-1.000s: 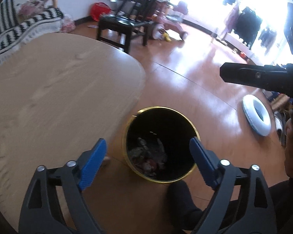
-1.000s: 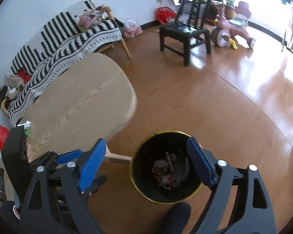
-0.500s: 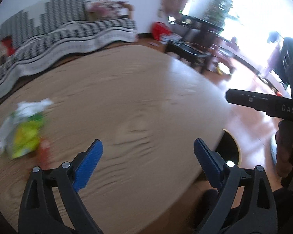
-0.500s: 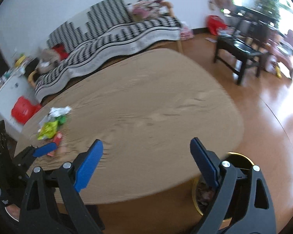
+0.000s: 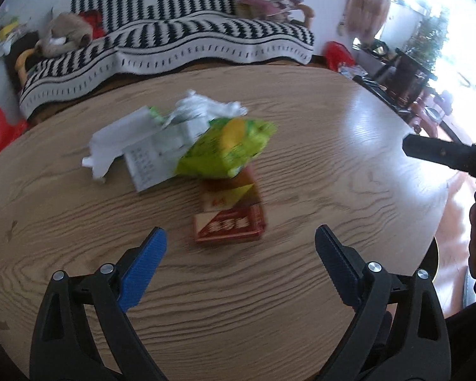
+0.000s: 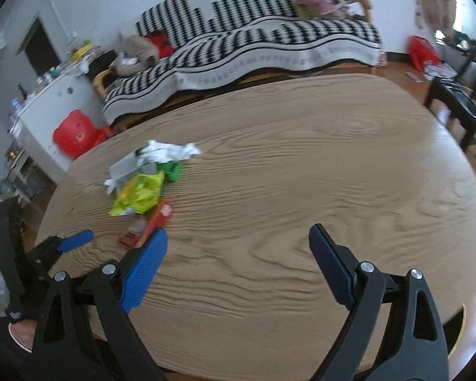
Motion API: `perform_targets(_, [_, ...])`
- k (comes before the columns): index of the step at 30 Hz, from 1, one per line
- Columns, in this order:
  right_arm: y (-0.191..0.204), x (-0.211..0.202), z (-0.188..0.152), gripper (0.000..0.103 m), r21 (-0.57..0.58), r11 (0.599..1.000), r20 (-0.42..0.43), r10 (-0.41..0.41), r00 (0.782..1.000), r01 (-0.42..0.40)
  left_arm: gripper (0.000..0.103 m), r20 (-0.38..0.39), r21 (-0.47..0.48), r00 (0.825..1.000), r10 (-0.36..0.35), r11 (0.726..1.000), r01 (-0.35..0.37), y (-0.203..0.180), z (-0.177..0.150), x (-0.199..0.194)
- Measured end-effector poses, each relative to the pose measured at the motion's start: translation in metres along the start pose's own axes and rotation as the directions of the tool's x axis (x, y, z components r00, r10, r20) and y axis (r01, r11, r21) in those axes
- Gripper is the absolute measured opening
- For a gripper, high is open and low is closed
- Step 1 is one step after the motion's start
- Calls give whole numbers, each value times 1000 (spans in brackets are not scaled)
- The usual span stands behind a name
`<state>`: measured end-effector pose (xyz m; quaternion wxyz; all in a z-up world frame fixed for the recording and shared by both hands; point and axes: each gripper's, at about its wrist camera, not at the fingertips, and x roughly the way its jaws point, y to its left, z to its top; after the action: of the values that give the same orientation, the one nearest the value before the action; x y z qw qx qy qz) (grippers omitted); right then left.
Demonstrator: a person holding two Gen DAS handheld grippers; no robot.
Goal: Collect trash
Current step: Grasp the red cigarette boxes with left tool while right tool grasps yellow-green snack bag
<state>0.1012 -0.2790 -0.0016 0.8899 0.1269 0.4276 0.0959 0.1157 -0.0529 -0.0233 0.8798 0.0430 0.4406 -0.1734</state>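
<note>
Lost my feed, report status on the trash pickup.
Left gripper open, empty, facing red packet. Right gripper open, empty. Trash pile untouched on table. Nothing in the way.

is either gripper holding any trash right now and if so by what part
Nothing is held. The left gripper and right gripper both have jaws wide open and empty above the table; the red box lies untouched.

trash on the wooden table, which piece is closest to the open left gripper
The flat red carton, lying just ahead of the left gripper. The yellow-green snack bag and crumpled white paper sit farther back in the pile.
</note>
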Motion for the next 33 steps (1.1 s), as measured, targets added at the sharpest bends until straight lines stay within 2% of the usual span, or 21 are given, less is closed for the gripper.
perform_targets(7, [42,43,16,87,-22,992,-43,121,992,-122,92,-21,-40,1000,3,999,-4,14,1,27])
perform_targets(11, [54,63,21,87,-23,986,-65,164,984,-165,92,-30,-101,999,-26,995,23,26,3,42])
perform_targets(16, [50,98,33,87,94,962,-102,267,958,-258,92,-35,-156,998,-44,987,38,32,2,57])
perform_targets(21, [54,125,40,87,161,935,-132,337,932,-315,92,-31,-156,999,-41,987,36,25,6,64])
perform_targets(23, [58,132,42,78,164,929,-145,357,923,-333,92,-28,-143,999,-37,989,33,21,7,66])
perform_targets(25, [64,139,44,62,157,924,-166,371,913,-347,92,-24,-129,999,-27,991,24,17,7,66])
perform_targets(26, [68,142,43,60,153,920,-176,384,906,-360,92,-21,-122,999,-25,992,22,16,7,66])
perform_targets(28, [72,143,43,47,146,915,-182,398,899,-376,92,-15,-107,1000,-19,994,17,15,7,67])
perform_targets(30, [77,139,44,46,124,920,-179,390,903,-373,90,-9,-94,1000,-7,996,7,14,7,67])
perform_targets(31, [79,137,44,39,111,923,-177,384,906,-369,88,-6,-86,1000,2,996,-3,14,7,67])
perform_targets(33, [80,131,44,39,103,924,-169,381,909,-368,67,-1,-59,1000,31,998,-31,11,6,66])
